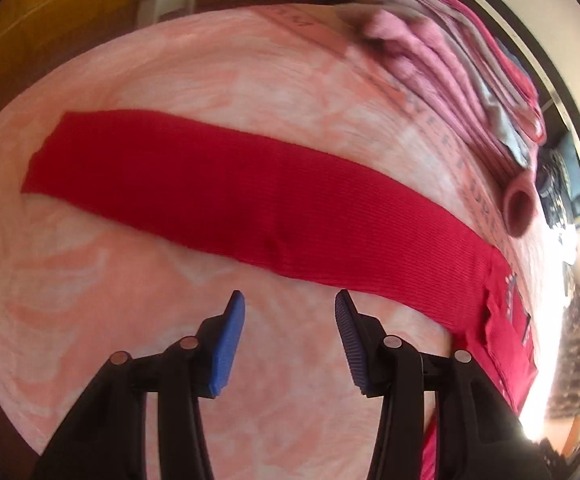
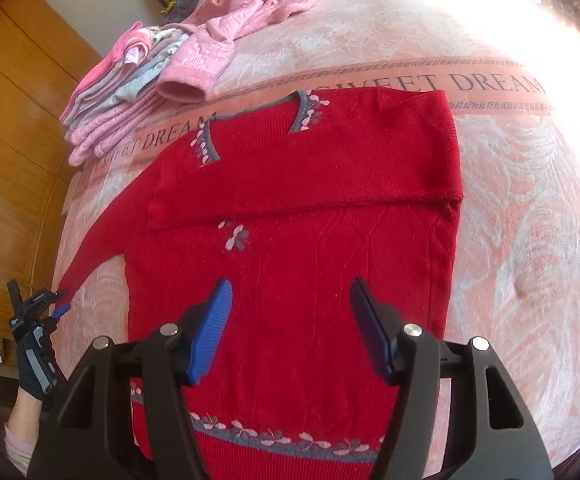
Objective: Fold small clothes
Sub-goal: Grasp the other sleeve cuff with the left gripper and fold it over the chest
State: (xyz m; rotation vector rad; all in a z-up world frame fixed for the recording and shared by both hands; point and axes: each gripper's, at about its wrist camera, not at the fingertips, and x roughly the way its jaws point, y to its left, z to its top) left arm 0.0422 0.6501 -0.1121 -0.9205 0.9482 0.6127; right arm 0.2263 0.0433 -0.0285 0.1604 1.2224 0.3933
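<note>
On the far left of the right wrist view, the left gripper, held in a gloved hand, sits at the cuff end of the outstretched sleeve. From that view it is too small to tell whether its tips touch the cuff. In its own view the left gripper has its jaws apart and holds nothing, with the sleeve lying just ahead of them as a long red band.

The red sweater lies flat on the pink bedspread, front up. Its long axis runs from the patterned hem near the camera to the neckline at the "SWEET DREAM" band, so the collar points away from the person. The other sleeve is already folded across the chest, crossing that axis. The right gripper hovers over the lower body of the sweater, jaws apart and empty.

The likely risks start on the left. If the left jaws close on the bedspread along with the cuff, the sheet would probably lift and drag the sweater askew. A pinch on only one knit layer might let the sleeve twist as it swings over. Pulling too hard could tug the shoulder and disturb the fold already made. Further back, the stack of folded clothes and the pink jacket lie near the collar, and a wide swing may brush them.
</note>
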